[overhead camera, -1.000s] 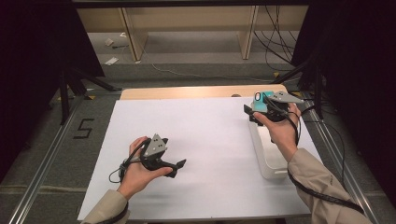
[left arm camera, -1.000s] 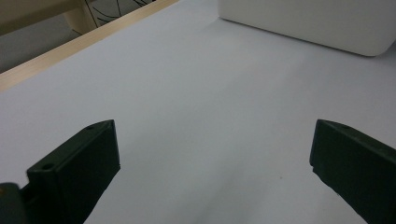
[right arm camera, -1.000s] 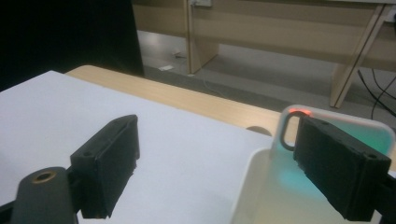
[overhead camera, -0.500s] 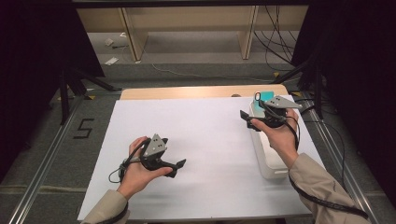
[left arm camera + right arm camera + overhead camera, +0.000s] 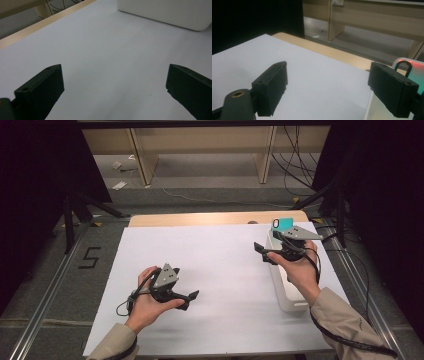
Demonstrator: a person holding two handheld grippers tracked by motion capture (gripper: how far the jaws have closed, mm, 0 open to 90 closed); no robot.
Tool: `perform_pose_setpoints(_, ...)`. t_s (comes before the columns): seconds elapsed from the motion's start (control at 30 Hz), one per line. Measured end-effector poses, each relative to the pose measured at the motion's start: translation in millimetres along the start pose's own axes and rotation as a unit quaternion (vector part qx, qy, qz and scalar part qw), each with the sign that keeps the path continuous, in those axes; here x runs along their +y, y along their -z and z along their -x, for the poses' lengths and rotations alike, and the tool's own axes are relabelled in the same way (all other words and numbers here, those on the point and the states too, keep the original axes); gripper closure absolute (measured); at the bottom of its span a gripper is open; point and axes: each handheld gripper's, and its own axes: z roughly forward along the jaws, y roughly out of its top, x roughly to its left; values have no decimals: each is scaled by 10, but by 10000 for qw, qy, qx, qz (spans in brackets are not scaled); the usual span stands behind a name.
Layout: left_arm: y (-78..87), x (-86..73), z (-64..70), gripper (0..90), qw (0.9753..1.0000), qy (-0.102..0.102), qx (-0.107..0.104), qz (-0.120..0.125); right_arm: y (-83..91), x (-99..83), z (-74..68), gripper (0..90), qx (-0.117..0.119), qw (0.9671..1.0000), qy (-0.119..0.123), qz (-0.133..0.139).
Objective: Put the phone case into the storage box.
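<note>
White sheet (image 5: 220, 270) covering the table — bare wooden edge (image 5: 200, 218) at the far side. Beyond it: grey floor, wooden furniture legs, loose cables; a "5" marked on the floor at left.

Left gripper (image 5: 190, 296): held low over the near left of the sheet, jaws spread wide, nothing between them.

Right gripper (image 5: 261, 251): held above the sheet just beside a long white container (image 5: 287, 292) at the right edge, jaws wide apart and empty. A teal item (image 5: 283, 224) sits at the container's far end.
</note>
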Motion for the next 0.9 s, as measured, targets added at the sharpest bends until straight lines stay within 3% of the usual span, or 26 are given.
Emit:
perform_pose_setpoints(0.53,8,3,-6,7,10000,20,6,15,55,-34,-147,186,354,9993,81,-38)
perform_pose_setpoints(0.9,10,2,-11,7,10000,21,11,11,115,-48,-203,195,463,9989,93,-35)
